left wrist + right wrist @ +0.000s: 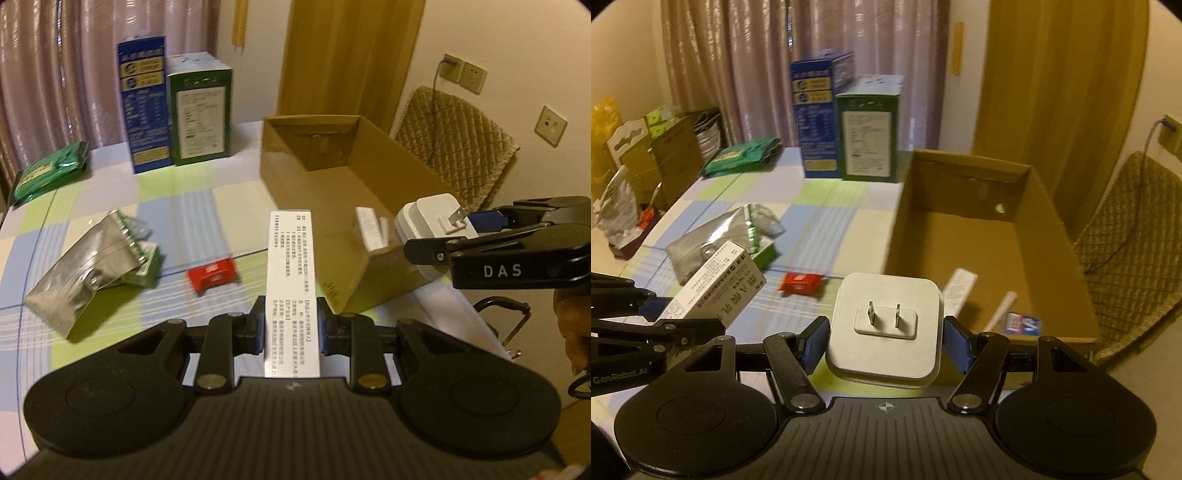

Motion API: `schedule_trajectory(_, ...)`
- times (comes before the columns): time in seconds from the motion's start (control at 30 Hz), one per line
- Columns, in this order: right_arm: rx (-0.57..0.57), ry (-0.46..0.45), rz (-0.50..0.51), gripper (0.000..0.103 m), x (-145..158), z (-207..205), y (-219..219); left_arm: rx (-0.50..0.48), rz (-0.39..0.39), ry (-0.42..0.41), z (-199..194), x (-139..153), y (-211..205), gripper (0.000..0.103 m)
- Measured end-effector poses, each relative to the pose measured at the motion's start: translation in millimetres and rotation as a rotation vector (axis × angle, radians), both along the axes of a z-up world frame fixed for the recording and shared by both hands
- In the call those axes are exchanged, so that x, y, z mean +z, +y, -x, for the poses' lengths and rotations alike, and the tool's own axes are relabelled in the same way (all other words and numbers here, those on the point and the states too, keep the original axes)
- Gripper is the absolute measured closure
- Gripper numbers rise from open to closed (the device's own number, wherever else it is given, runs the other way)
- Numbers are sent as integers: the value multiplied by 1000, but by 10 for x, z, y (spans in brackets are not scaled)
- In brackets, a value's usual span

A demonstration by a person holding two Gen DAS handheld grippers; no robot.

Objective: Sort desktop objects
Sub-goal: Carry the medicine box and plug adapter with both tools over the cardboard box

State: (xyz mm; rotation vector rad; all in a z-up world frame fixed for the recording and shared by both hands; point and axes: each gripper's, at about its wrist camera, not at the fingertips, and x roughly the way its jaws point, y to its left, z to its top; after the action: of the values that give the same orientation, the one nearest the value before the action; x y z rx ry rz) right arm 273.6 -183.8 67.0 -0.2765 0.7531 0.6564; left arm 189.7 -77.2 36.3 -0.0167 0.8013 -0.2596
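My left gripper point(293, 328) is shut on a long white printed box point(291, 280), lifted above the checked tablecloth; the same box point(720, 291) shows at the left of the right wrist view. My right gripper point(884, 339) is shut on a white plug adapter point(886, 328) with its two prongs facing up; the adapter point(436, 221) hangs beside the open cardboard box point(369, 206). That cardboard box point(1052, 206) holds a white stick-like item point(960, 288), a thin white tube point(1001, 310) and a small blue packet point(1023, 323). On the cloth lie a red packet point(212, 275) and a silver foil pouch point(81, 273).
A blue carton point(146, 107) and a green carton point(201, 110) stand at the back of the table. A green bag point(48, 171) lies at the far left. A quilted chair point(458, 144) stands behind the cardboard box. Stacked boxes point(665, 155) sit on the floor at left.
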Motion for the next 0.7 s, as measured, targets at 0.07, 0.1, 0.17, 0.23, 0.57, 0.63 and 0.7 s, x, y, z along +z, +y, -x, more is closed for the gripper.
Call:
schedule_trajectory(0.07, -14, -4, -3, 39, 27, -55, -110, -10, 1, -2, -37, 26, -91, 82)
schedule_trajectory(0.1, -20, -6, -3, 39, 34, -76, -159, -16, -1, -3, -58, 40, -144, 82)
schedule_trajectory(0.17, -34, -8, -8, 39, 50, -125, -253, -26, -3, -5, -106, 61, -236, 82)
schedule_trajectory(0.23, -46, -11, -10, 39, 68, -179, -341, -35, -4, -6, -151, 80, -319, 82)
schedule_trajectory(0.57, -83, -14, -17, 39, 123, -457, -632, -61, 5, -3, -435, 122, -628, 82)
schedule_trajectory(0.63, -91, -13, -19, 39, 134, -527, -676, -63, 6, -1, -507, 122, -678, 82)
schedule_trajectory(0.7, -96, -11, -19, 39, 132, -600, -708, -62, 12, 0, -574, 124, -715, 82)
